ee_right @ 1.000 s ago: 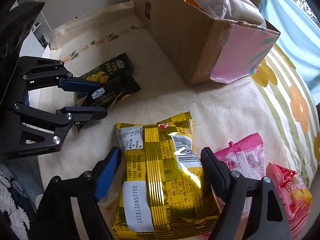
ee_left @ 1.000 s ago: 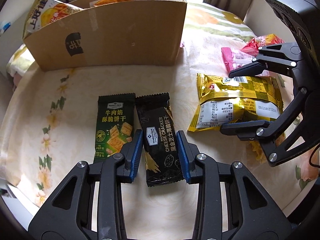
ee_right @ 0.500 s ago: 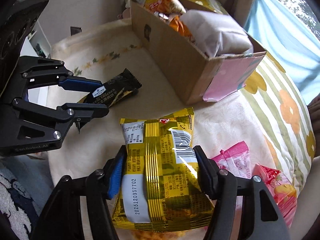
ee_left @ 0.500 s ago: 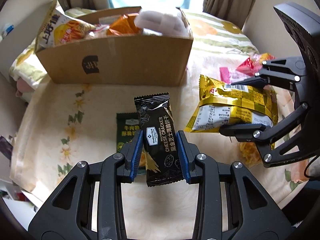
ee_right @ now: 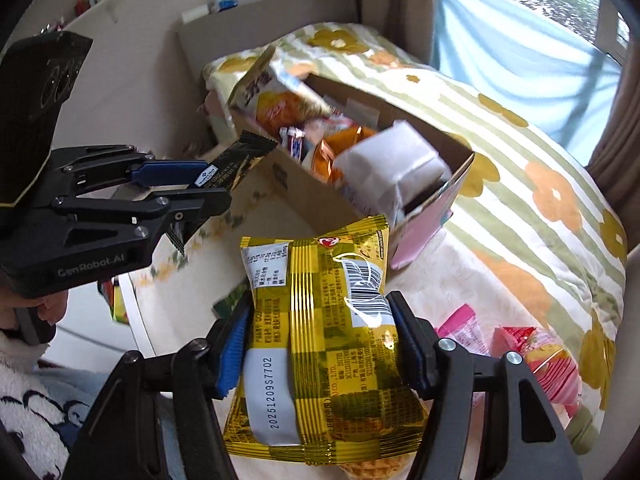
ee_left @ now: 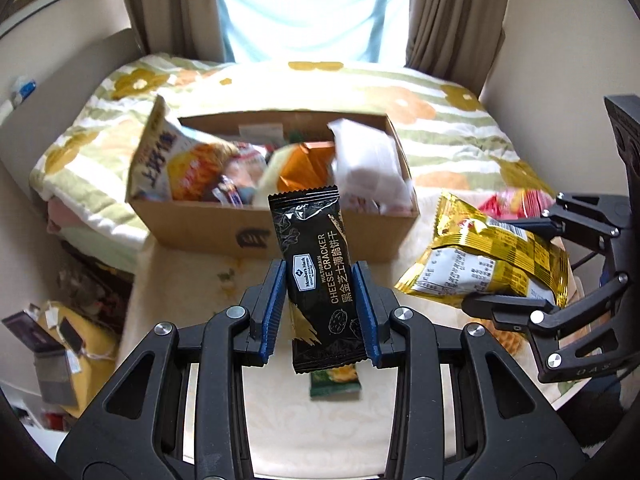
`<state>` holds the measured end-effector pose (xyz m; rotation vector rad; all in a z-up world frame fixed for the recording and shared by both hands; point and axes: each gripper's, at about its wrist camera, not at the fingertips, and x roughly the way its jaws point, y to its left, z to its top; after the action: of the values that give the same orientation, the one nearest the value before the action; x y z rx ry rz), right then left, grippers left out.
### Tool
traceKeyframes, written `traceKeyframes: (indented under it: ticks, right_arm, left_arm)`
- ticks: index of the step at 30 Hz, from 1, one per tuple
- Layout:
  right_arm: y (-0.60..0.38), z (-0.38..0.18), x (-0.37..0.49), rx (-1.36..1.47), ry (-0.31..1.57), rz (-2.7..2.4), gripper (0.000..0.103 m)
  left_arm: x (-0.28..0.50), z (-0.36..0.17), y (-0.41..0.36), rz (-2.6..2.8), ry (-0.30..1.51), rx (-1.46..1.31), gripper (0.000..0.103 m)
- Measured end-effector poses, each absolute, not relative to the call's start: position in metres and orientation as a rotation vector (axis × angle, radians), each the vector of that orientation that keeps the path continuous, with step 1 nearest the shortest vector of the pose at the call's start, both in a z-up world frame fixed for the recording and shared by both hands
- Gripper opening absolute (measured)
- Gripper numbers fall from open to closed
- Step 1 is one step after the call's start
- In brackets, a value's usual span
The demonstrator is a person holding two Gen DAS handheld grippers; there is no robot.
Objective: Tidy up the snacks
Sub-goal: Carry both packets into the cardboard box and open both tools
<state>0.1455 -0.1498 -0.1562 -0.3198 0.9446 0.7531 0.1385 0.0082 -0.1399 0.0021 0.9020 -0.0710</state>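
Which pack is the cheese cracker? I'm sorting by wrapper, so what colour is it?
Black with gold print: the cheese cracker pack, clearest in the left wrist view.

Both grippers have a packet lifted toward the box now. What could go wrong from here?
1. The cardboard box is already heaped; the white pack and leaning chip bag leave little free room, so dropped packets may slide off.
2. The right gripper squeezes the puffy gold bag at its middle; it could slip or its contents crush.
3. The left gripper with the black cracker packet is close alongside; they may collide.
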Motion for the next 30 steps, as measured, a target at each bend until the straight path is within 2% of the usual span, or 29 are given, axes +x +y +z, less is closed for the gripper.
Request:
traceKeyframes:
  ticks: [11,24,26,27,28,30]
  right_arm:
    - [-0.117,-0.124,0.189,-0.170,0.910,0.599,0.060]
    - [-0.097,-0.124,0.251,-0.005,0.947,0.402,0.060]
    - [-0.096,-0.127,0.255,0.005,0.959,0.389,0.060]
    - [-0.095,-0.128,0.257,0.009,0.965,0.383,0.060]
    - [-0.095,-0.130,0.258,0.013,0.971,0.377,0.060]
    - [-0.093,-0.132,0.262,0.021,0.982,0.370,0.060]
  left_arm:
    - [0.216,-0.108,0.063,-0.105,0.871,0.026,0.031]
    - [0.311,-0.150,0.092,-0.234,0.978,0.045,0.031]
    - [0.315,-0.160,0.091,-0.231,1.003,0.052,0.039]
    - [0.317,-0.165,0.091,-0.228,1.016,0.059,0.068]
    - [0.317,-0.168,0.093,-0.237,1.024,0.055,0.103]
    - [0.314,-0.170,0.095,-0.255,1.012,0.038,0.102]
